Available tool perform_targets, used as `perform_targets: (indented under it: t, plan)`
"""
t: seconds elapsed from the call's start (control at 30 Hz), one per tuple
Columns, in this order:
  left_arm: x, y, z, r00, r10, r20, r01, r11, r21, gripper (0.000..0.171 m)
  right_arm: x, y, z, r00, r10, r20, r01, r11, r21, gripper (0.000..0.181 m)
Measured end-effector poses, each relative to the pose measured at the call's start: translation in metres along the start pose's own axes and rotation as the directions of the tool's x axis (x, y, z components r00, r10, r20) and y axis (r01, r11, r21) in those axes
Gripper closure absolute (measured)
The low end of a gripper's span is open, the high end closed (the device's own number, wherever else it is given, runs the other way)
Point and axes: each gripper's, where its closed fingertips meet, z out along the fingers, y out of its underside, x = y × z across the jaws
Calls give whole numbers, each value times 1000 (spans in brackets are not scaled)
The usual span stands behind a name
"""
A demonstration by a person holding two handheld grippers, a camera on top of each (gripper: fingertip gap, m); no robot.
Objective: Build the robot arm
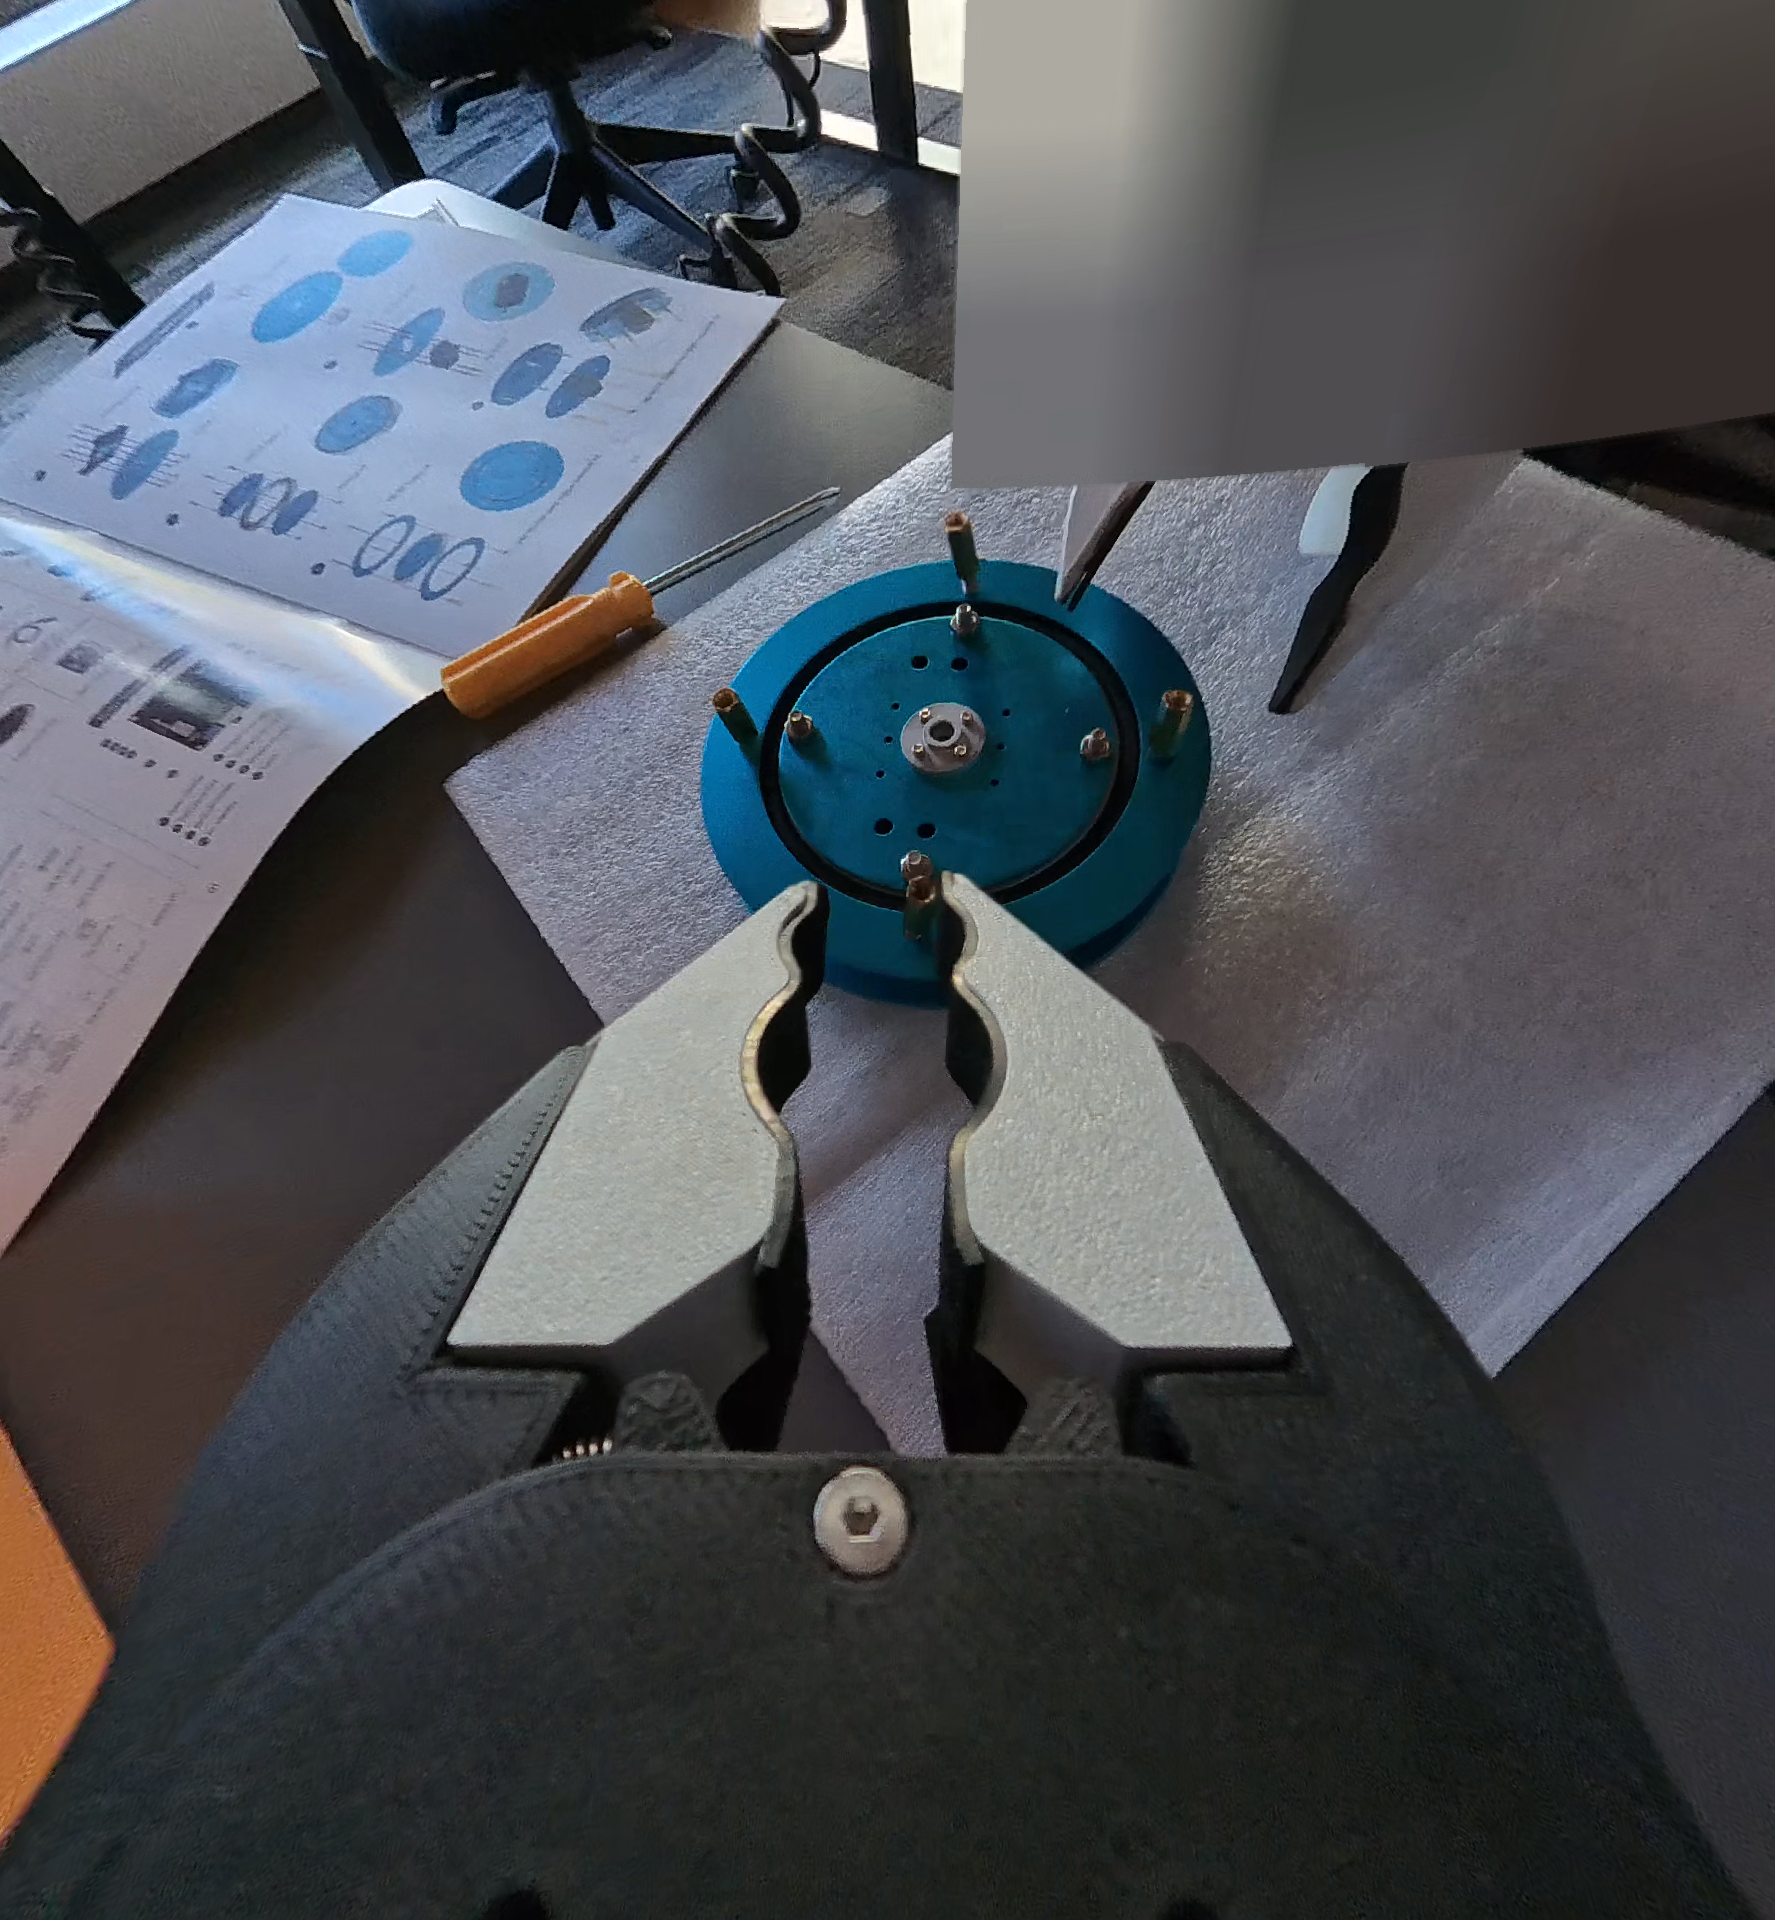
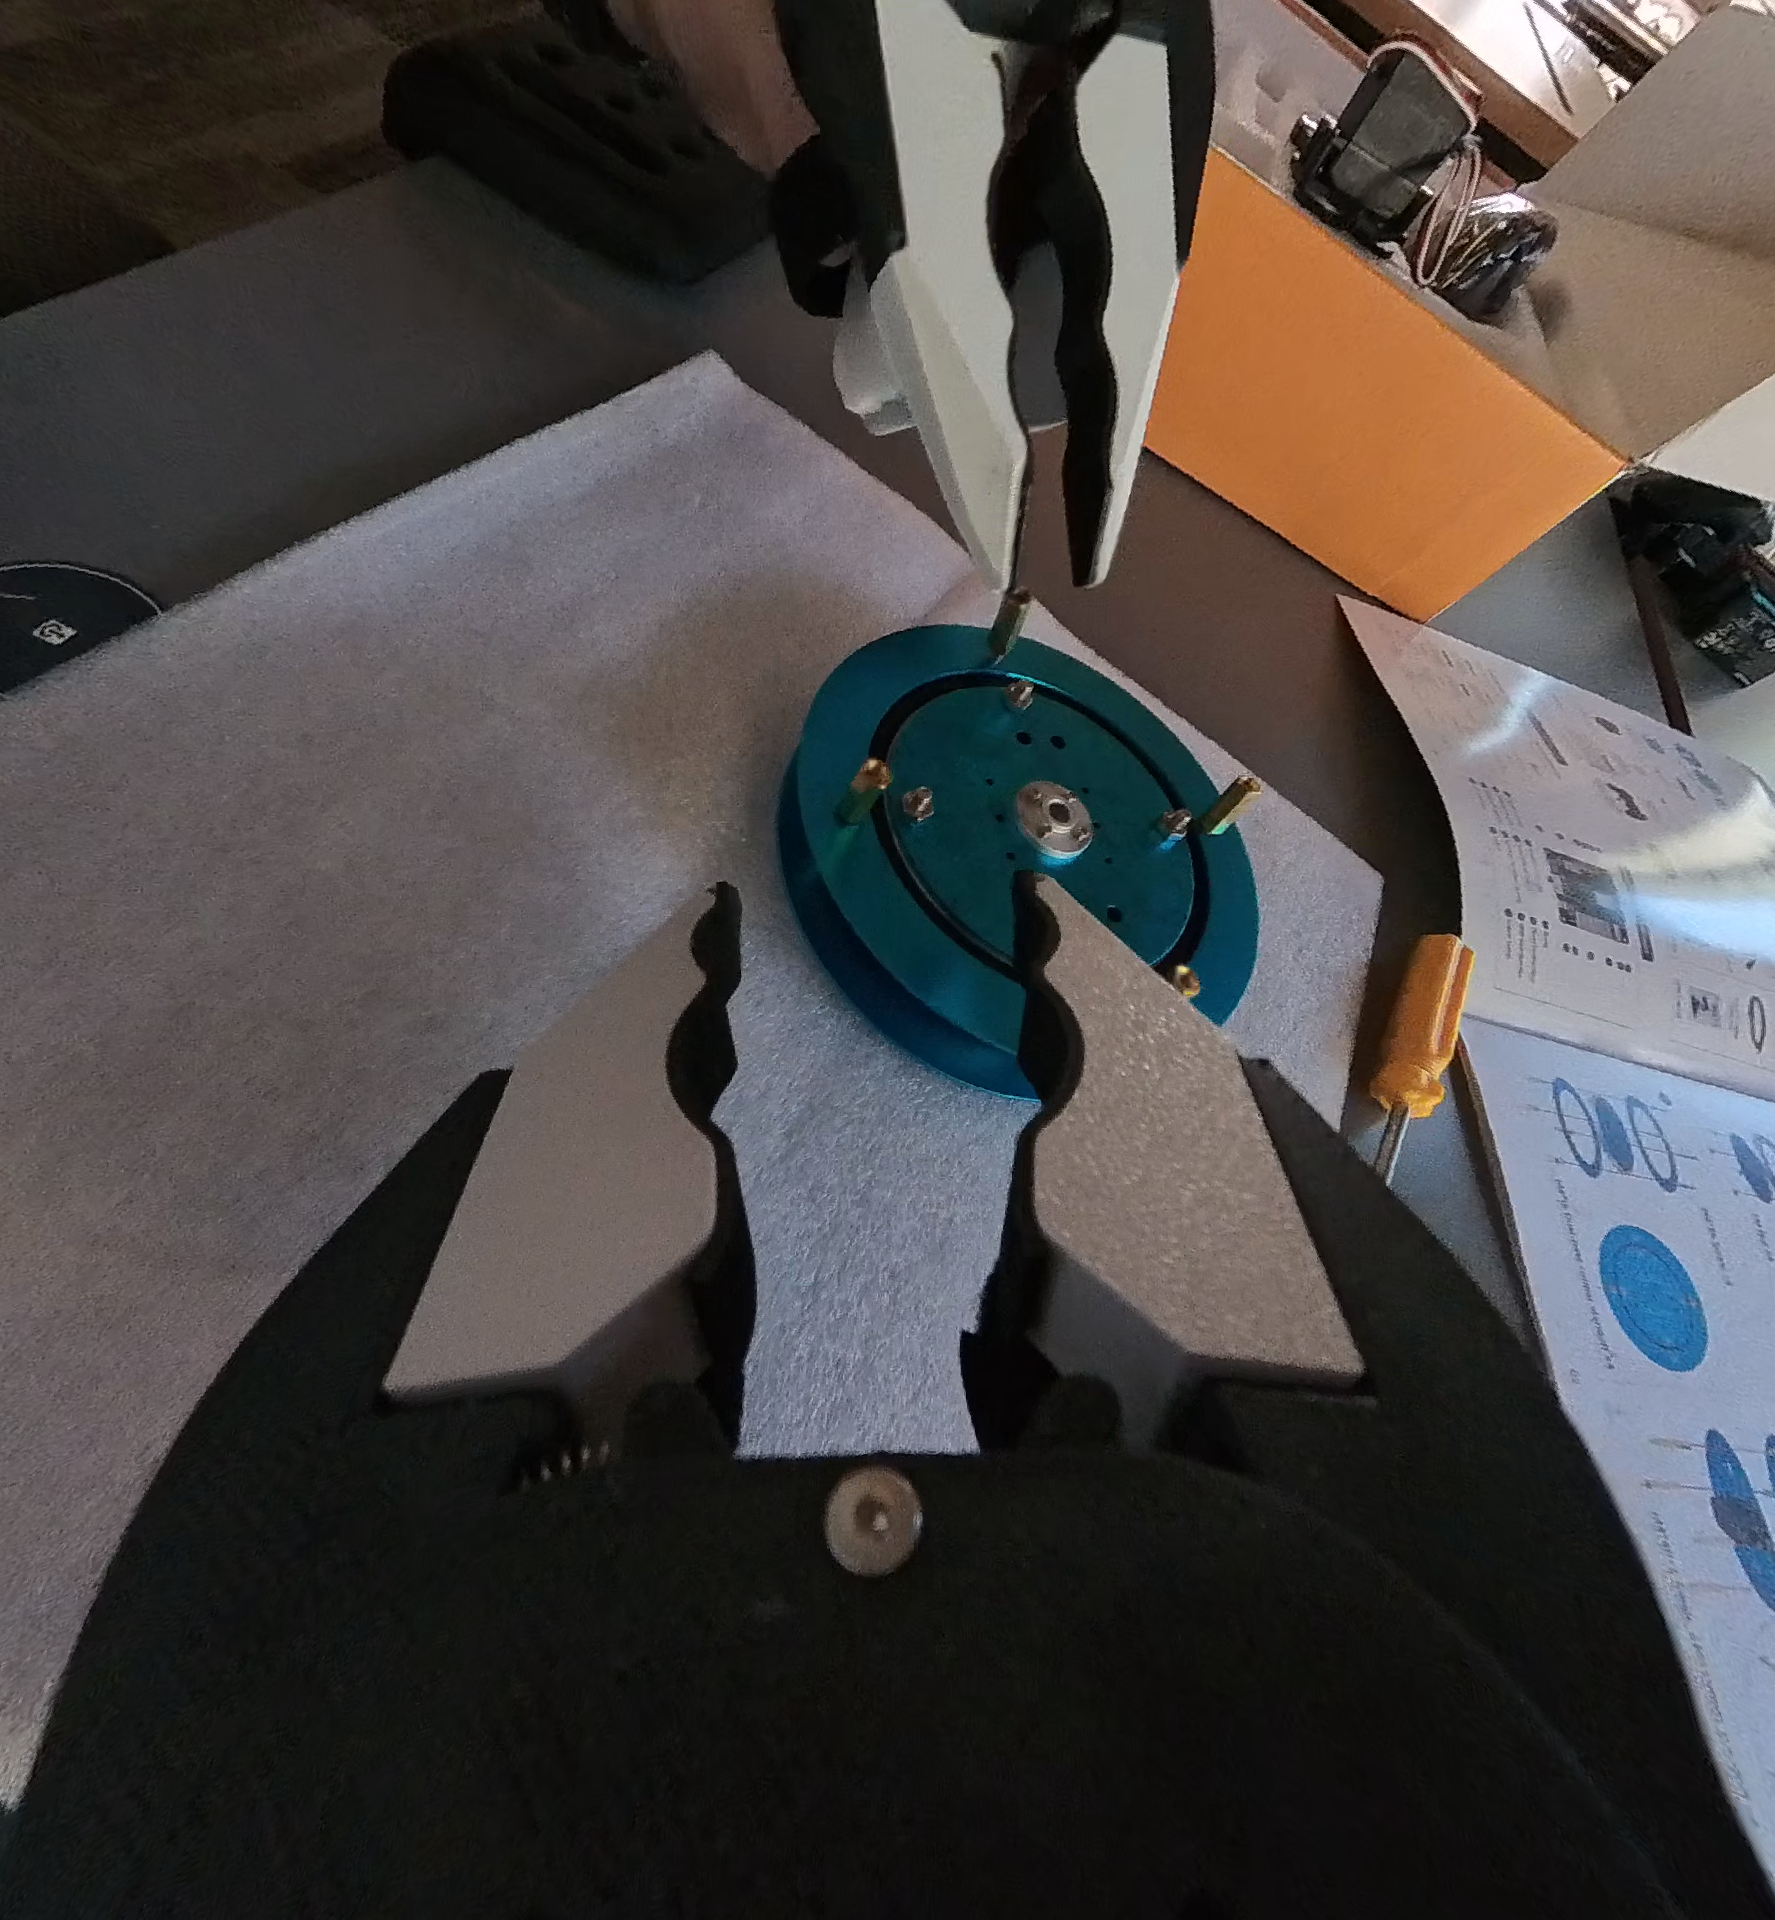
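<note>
- While it sits at the bottom of the left wrist view, the left hand-held gripper [image 1: 881, 902] has a narrow gap between its fingers, and a small gold post [image 1: 921, 906] stands in that gap, right by the right finger. I cannot tell if the fingers pinch it.
- That gold post stands on the near edge of a blue round disc [image 1: 987, 769], which lies in the middle of the picture on a white foam sheet [image 1: 1485, 831].
- More gold posts stand around the disc, with a silver hub [image 1: 940, 736] in the middle.
- Low in the right wrist view, the right hand-held gripper [image 2: 878, 894] is wide open with nothing in it. Its right finger tip is over the blue disc and its left finger tip is over the foam.
- At the left of the left wrist view, an orange screwdriver [image 1: 550, 644] lies at the foam's edge, beside an open paper booklet [image 1: 270, 499] on the dark surface [image 1: 239, 1195].
- At the upper right of the right wrist view, an orange box [image 2: 1361, 416] stands open.
</note>
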Motion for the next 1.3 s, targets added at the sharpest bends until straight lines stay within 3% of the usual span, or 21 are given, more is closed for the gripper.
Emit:
perform_targets:
  t: [0.73,0.93,1.3]
  plan:
    - [-1,7,7,991,-136,12,135,991,17,159,8,6,-5,981,195,-13,-195,981,21,136]
    - [3,4,6,988,-154,-16,154,987,37,162,8,8,-12,971,239,-34,-237,971,37,136]
    - [1,4,7,948,-303,-96,308,951,40,166,12,13,-16,961,273,-50,-271,962,38,136]
